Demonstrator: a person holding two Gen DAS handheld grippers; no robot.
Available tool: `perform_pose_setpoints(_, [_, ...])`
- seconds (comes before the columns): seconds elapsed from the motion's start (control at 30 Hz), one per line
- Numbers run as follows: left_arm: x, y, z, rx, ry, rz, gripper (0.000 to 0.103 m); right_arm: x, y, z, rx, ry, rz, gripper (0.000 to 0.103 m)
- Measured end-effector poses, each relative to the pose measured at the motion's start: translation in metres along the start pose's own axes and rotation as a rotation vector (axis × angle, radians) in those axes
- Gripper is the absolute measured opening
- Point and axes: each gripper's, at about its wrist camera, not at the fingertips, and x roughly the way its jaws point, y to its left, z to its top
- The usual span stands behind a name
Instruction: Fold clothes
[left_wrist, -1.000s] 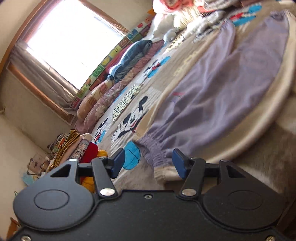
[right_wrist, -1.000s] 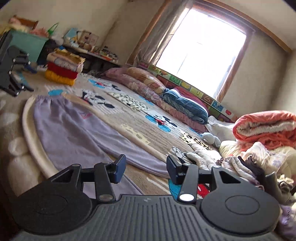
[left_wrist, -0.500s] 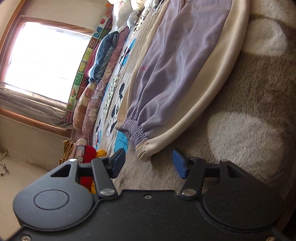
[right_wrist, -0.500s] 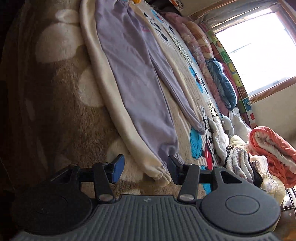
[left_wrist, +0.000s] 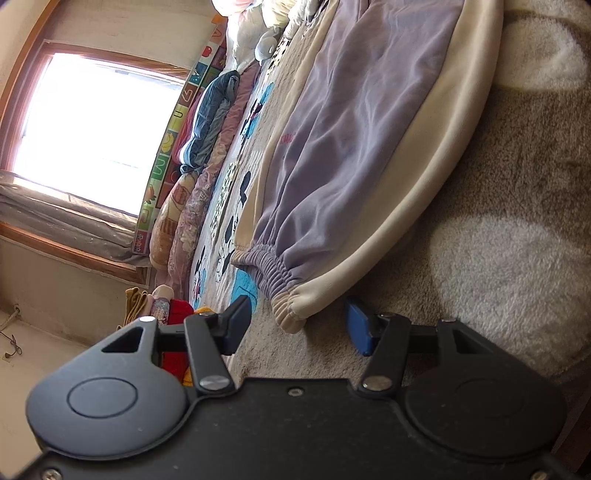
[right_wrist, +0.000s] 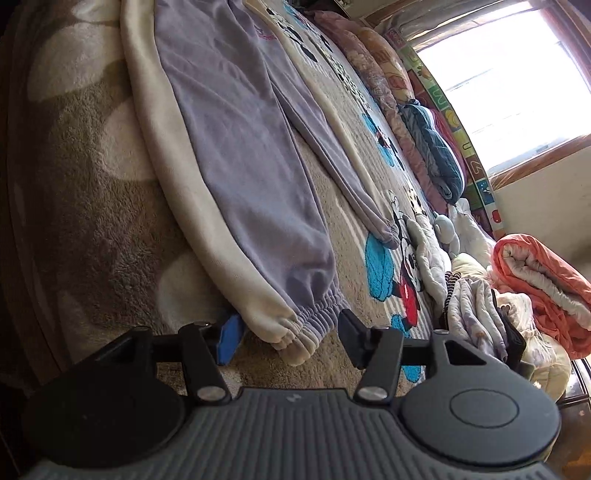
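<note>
closing in on both ends
my left gripper (left_wrist: 295, 325) and right gripper (right_wrist: 288, 338), fingers open, have dropped to the lilac-and-cream fleece trousers' (left_wrist: 332, 147) elastic waistband and cuff, ready to pinch.

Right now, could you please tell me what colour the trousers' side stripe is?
Cream, along the lavender fleece trousers; the right wrist view shows it best.

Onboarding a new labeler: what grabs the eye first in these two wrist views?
The lilac-and-cream pants lie flat along the brown fleece blanket, filling both views. Each open gripper flanks an elastic end: the left gripper at one, the right gripper at the cuff. Behind, a bright window and an orange rolled quilt at right.
</note>
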Motion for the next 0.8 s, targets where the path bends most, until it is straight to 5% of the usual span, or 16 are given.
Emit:
perform_pose_setpoints(0.1, [0.002, -0.001, -0.001, 0.008, -0.018, -0.011, 0.048, 0.002, -0.003, -0.002, 0.011, -0.008, 0.011, 0.034])
perform_pose_setpoints(0.27, [0.004, -0.001, 0.0, 0.003, -0.04, -0.027, 0.04, 0.005, -0.006, -0.004, 0.035, -0.018, 0.045, 0.025])
perform_pose_setpoints(0.33, [0.005, -0.001, 0.001, -0.003, -0.037, -0.043, 0.017, 0.003, -0.014, -0.005, 0.091, -0.032, 0.061, 0.018])
perform_pose_setpoints(0.37, [0.005, 0.0, 0.002, -0.011, -0.032, -0.047, 0.014, 0.001, -0.018, -0.005, 0.119, -0.04, 0.069, 0.014])
perform_pose_setpoints(0.63, [0.002, 0.049, 0.014, -0.373, -0.068, -0.059, 0.006, -0.006, -0.069, -0.006, 0.327, -0.091, 0.098, 0.012])
perform_pose_setpoints(0.8, [0.014, 0.075, 0.027, -0.504, -0.053, -0.062, 0.006, 0.005, -0.109, 0.006, 0.387, -0.109, 0.103, 0.012])
